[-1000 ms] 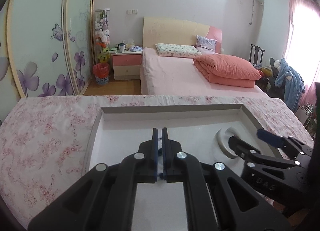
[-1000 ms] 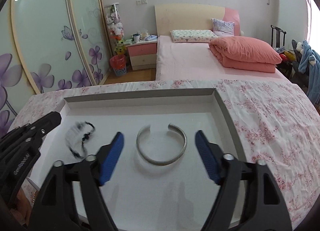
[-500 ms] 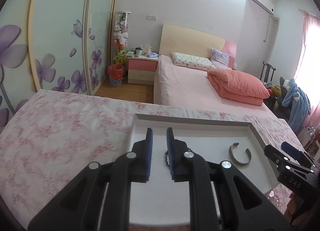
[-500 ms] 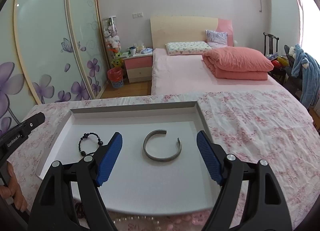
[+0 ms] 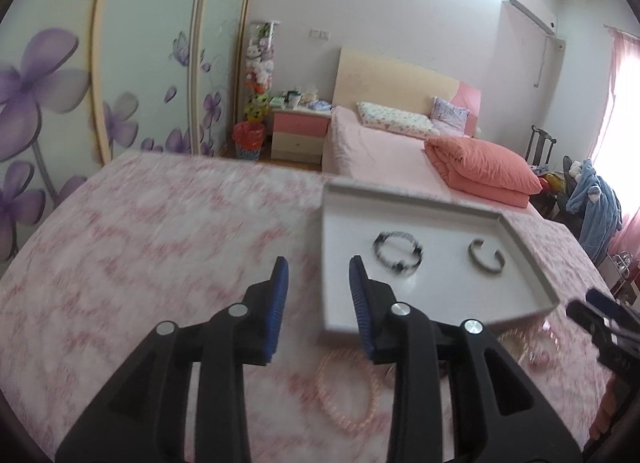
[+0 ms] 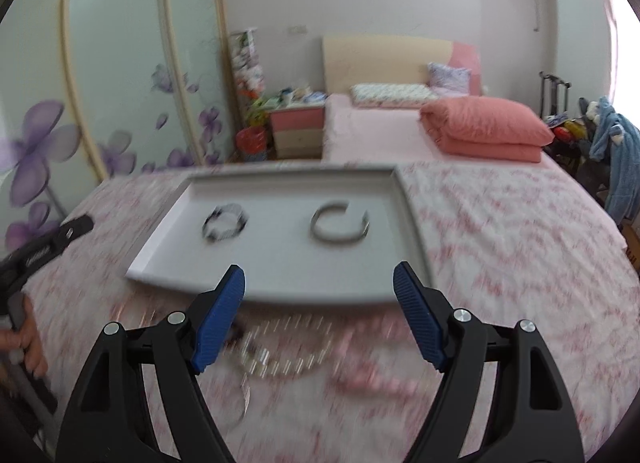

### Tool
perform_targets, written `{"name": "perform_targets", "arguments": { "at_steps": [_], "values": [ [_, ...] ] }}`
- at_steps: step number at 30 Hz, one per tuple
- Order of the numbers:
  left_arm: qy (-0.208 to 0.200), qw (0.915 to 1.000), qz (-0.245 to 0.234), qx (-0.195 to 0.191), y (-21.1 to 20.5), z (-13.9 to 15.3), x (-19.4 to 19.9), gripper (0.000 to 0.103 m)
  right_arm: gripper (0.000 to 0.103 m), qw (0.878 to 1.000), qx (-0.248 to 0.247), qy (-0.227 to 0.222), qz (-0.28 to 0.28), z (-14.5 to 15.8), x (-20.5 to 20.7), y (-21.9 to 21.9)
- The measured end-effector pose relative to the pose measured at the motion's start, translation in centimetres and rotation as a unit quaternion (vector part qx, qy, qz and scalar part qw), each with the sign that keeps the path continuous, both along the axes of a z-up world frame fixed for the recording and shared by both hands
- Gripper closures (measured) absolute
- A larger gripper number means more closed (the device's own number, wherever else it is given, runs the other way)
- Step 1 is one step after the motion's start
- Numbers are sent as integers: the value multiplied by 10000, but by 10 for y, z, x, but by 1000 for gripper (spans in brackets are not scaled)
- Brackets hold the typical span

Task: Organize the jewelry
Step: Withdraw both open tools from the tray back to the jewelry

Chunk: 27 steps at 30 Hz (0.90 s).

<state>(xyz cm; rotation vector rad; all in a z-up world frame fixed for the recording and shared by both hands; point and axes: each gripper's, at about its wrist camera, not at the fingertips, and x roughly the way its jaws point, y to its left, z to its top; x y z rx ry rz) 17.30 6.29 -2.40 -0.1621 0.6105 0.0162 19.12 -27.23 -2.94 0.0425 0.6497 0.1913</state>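
Note:
A grey tray point(image 6: 412, 231) point(image 5: 528, 259) lies on the pink floral cloth. In it are a black bead bracelet point(image 6: 225, 221) point(image 5: 398, 250) on the left and a silver cuff bangle point(image 6: 339, 223) point(image 5: 485, 256) on the right. Loose jewelry lies on the cloth in front of the tray: a pearl strand point(image 6: 288, 359) and a pink bead necklace point(image 5: 346, 391). My left gripper point(image 5: 318, 295) is open and empty, left of the tray's near corner. My right gripper point(image 6: 320, 311) is open wide and empty, over the loose jewelry before the tray.
The cloth-covered surface point(image 5: 152, 247) stretches left of the tray. Behind it stand a pink bed point(image 6: 384, 131), a nightstand point(image 6: 296, 131) and a flowered sliding wardrobe point(image 5: 60, 95). A chair with a blue garment point(image 6: 616, 151) stands at the right.
My left gripper opened, letting go of the black bead bracelet in the tray, and pulled back to the left. My right gripper also drew back, off the tray and over the loose jewelry.

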Motion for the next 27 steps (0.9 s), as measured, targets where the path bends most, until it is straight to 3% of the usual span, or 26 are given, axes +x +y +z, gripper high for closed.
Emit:
{"name": "perform_targets", "arguments": {
  "at_steps": [8,12,21,23,25,27],
  "values": [
    [285,9992,233,-123,27,-21,-20,69,26,9950,3,769,639,-46,-40,28],
    [282,9992,250,-98,30,-23,-24,65,18,9910,-180,1098,741,-62,-40,47],
    [373,9989,286,-93,32,-29,-27,62,15,9865,-673,1256,808,-70,-25,83],
    [392,9988,279,-77,31,-29,-27,61,17,9867,-697,1205,837,-71,-22,87],
    [411,9988,251,-56,30,-30,-27,60,31,9872,-697,1133,879,-69,-23,88],
    [436,9988,210,-38,28,-31,-28,60,31,9867,-677,1151,925,-69,-25,84]
  ]
}}
